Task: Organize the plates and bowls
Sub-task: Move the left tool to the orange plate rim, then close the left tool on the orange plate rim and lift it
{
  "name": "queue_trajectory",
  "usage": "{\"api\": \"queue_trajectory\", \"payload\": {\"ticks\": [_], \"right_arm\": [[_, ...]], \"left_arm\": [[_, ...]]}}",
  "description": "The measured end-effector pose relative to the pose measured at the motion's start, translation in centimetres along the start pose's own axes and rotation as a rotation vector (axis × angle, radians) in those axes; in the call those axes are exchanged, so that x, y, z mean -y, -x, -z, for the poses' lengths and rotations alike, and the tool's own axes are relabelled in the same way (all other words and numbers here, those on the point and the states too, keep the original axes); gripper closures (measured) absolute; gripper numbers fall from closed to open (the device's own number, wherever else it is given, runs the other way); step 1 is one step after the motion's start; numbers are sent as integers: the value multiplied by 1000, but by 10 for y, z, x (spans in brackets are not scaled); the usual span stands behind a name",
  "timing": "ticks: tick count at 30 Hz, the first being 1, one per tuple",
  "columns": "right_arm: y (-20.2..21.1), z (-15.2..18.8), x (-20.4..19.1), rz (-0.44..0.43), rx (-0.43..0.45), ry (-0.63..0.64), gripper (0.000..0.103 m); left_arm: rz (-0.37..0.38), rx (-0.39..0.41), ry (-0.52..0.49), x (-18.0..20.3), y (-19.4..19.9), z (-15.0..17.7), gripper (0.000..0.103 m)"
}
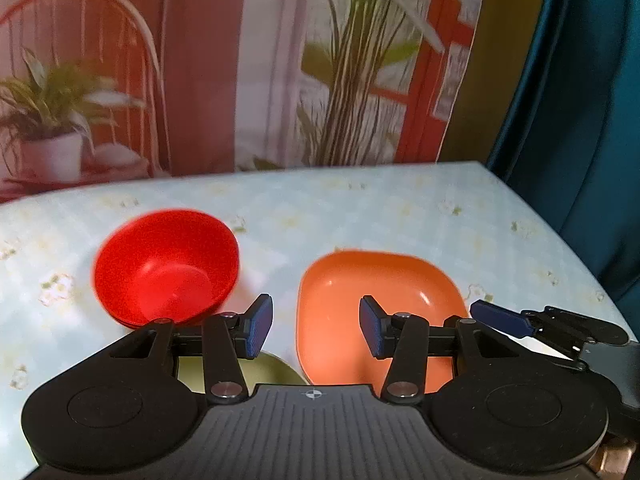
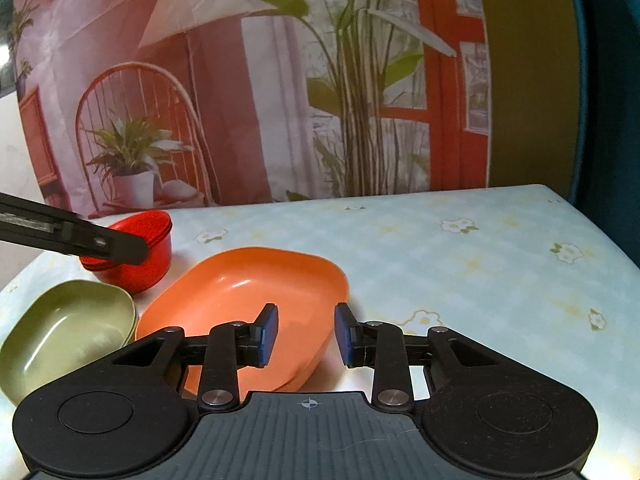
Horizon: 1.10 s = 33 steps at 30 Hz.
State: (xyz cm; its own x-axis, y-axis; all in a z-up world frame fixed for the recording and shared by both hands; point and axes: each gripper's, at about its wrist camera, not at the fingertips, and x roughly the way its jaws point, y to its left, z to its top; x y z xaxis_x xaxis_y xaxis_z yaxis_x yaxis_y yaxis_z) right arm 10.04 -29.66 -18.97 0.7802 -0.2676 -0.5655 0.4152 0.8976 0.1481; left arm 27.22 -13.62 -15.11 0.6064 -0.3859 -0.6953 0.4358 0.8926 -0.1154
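A red round bowl (image 1: pixel 166 266), seemingly a nested stack, sits on the table to the left; it shows in the right wrist view (image 2: pixel 154 248) too. An orange squarish plate (image 1: pixel 372 304) lies right of it, also in the right wrist view (image 2: pixel 244 304). A green squarish dish (image 1: pixel 272 370) lies close under my left gripper (image 1: pixel 316 330), which is open and empty above the gap between bowl and orange plate. The green dish (image 2: pixel 68 328) is left of the orange plate. My right gripper (image 2: pixel 306 334) is open, its jaws straddling the orange plate's near right rim.
The table has a pale blue flowered cloth (image 2: pixel 460 264). A printed backdrop with plants and a chair (image 2: pixel 240 100) stands behind its far edge. A dark teal curtain (image 1: pixel 580 120) hangs at the right. The right gripper's fingers (image 1: pixel 504 322) show in the left wrist view.
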Motion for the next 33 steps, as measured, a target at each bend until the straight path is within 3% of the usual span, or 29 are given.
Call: {"api": "queue_trajectory", "payload": {"ticks": [15, 30, 33], "right_arm": [[-9, 9, 5, 23, -34, -16, 74], [-16, 9, 5, 3, -67, -21, 75], [-18, 9, 5, -1, -71, -17, 77]], "left_arm": [[-17, -98, -27, -8, -43, 2, 53], [0, -109, -71, -1, -56, 4, 53], [25, -116, -73, 1, -57, 5, 59]]}}
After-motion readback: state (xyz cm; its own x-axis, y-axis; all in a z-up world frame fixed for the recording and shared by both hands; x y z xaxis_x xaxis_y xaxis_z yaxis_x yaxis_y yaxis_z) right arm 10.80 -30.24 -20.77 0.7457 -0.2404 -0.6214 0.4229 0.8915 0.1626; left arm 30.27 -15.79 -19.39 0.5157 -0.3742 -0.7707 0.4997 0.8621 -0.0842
